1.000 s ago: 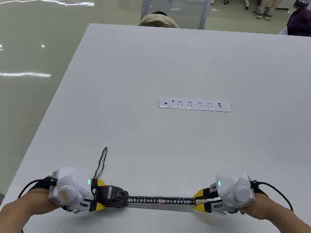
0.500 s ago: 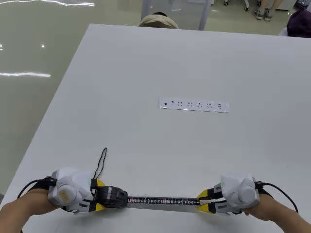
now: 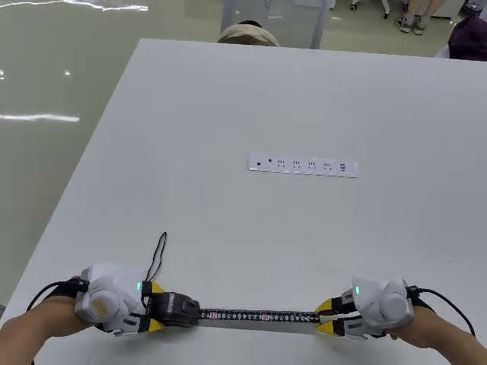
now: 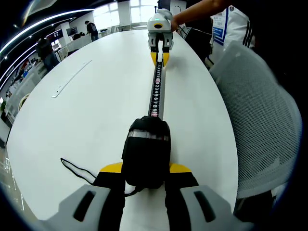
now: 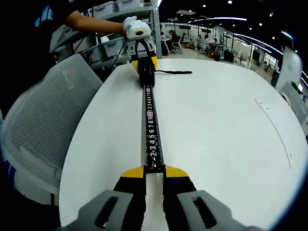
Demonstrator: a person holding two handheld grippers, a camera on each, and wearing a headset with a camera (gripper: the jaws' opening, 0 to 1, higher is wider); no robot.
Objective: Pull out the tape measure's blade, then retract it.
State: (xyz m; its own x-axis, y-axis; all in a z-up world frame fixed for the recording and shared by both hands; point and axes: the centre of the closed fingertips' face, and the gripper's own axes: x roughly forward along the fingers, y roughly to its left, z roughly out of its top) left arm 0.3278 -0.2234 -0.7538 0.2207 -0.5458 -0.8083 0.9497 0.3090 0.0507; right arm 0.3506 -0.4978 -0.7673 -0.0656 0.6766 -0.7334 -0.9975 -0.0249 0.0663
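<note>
White counter [image 3: 228, 114], my left tool [image 3: 156, 306] clamped on tape measure [image 3: 176, 309], my right tool [image 3: 326, 317] pinching blade [image 3: 259, 315] tip, blade lying straight between them

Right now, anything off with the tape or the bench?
Nothing stands out. The blade runs straight over the table, from the case in the left gripper to the right gripper; the strap lies loose alongside.

Light: bright, even, from overhead on the white matte tabletop [image 3: 228, 114]; I see only faint soft shadows | Glare: white streaks on the glossy grey-green floor [image 3: 46, 76] | Gripper views: fisheye bending at edges, black numbered tape blade [image 5: 150, 130] sharp at centre
</note>
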